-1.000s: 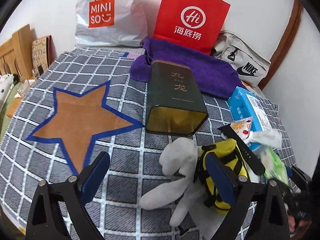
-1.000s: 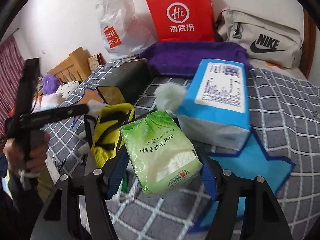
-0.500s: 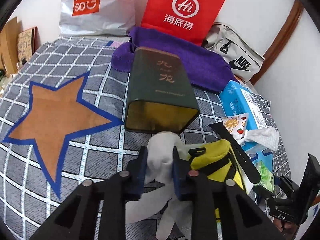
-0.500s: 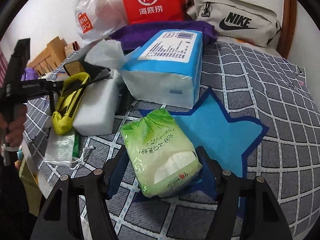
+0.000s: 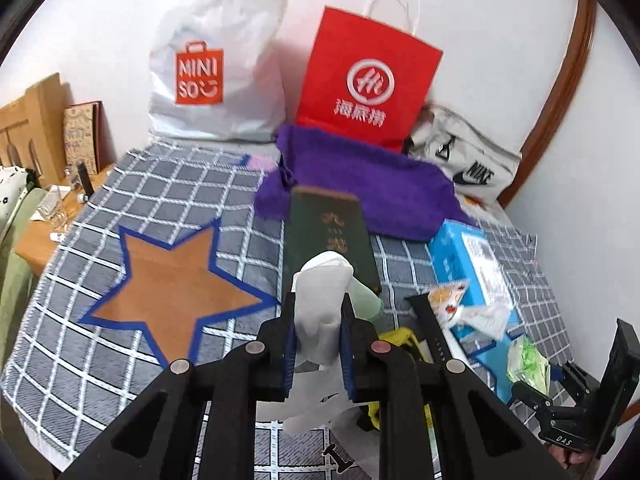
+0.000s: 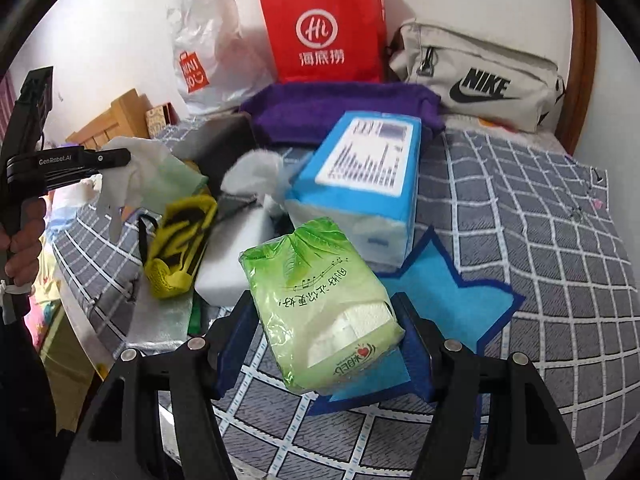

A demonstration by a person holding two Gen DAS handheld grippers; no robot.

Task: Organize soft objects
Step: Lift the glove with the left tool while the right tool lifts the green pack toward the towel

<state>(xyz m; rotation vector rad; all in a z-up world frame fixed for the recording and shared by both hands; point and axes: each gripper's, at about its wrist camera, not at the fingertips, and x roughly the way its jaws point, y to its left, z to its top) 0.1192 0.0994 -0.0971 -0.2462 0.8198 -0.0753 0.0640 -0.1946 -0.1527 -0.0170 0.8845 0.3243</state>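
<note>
A limp white glove [image 5: 322, 280] hangs clear of the checked blanket [image 5: 168, 200]. My left gripper [image 5: 318, 308] is pinching it, its jaws still closing and the pads pressed into the cloth. In the right wrist view the same glove [image 6: 148, 172] dangles from the left gripper [image 6: 120, 158] at far left. My right gripper [image 6: 324, 304] is shut on a green soft tissue pack [image 6: 316, 288], held above the blue star patch [image 6: 448, 300]. A yellow-and-black glove [image 6: 180, 240] lies below the white one. A purple towel [image 5: 372, 184] lies at the back.
A dark green box [image 5: 328, 236] lies behind the white glove, beside a brown star patch [image 5: 176, 284]. A blue tissue box [image 6: 368, 168] and a white block [image 6: 236, 256] sit mid-blanket. Red bag [image 5: 368, 80], white Miniso bag [image 5: 212, 64] and Nike pouch [image 6: 480, 76] line the wall.
My left gripper went from wide open to closed on the white glove and lifted it off the blanket. The right gripper shifted with the green pack over the blue star.
</note>
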